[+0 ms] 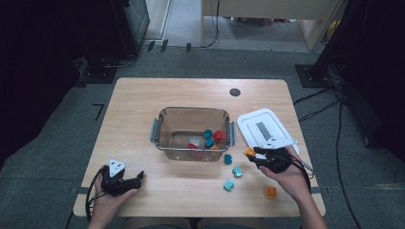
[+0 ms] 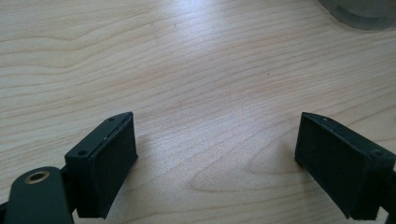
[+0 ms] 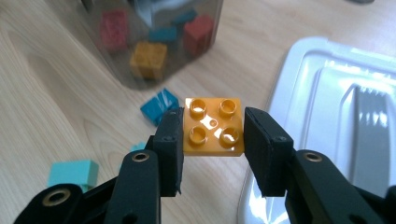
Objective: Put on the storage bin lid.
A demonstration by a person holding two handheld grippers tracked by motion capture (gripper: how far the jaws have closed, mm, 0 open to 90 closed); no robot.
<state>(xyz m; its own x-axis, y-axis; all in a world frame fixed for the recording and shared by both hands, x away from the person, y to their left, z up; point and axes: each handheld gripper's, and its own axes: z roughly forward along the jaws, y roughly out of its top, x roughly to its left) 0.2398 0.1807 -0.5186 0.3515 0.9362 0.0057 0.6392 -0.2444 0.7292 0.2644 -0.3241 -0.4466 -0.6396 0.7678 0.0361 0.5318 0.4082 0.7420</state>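
Your left gripper (image 1: 125, 181) rests at the near left corner of the worktop (image 1: 143, 119), its fingers (image 2: 105, 163) released and spread wide with nothing but bare wood between them. It is idle at this stage.

Your right gripper (image 1: 251, 155) hangs over the near right part of the worktop, fingers (image 3: 170, 149) clenched on an orange block (image 3: 214, 127). The block is gripped by two opposite sides, studs facing the camera, and appears clear of the surface. It sits just short of the clear tub (image 1: 162, 125).

Four loose blocks are left on the worktop near that hand: another orange block (image 1: 271, 192) closest to you, a pale teal block (image 1: 229, 185), a second pale teal block (image 1: 237, 171), and a darker blue block (image 1: 228, 159) just beside the tub's near wall.

Inside the tub you already have several blocks: red, blue and orange ones lie on its floor, towards the right end. An exact count cannot be made.

The white lid (image 1: 262, 128) lies flat to the right of the tub, off it.

Judgement: the sorting is roughly half done. The held block has yet to go in, four more wait, and the lid is not yet fitted, should closing be intended.
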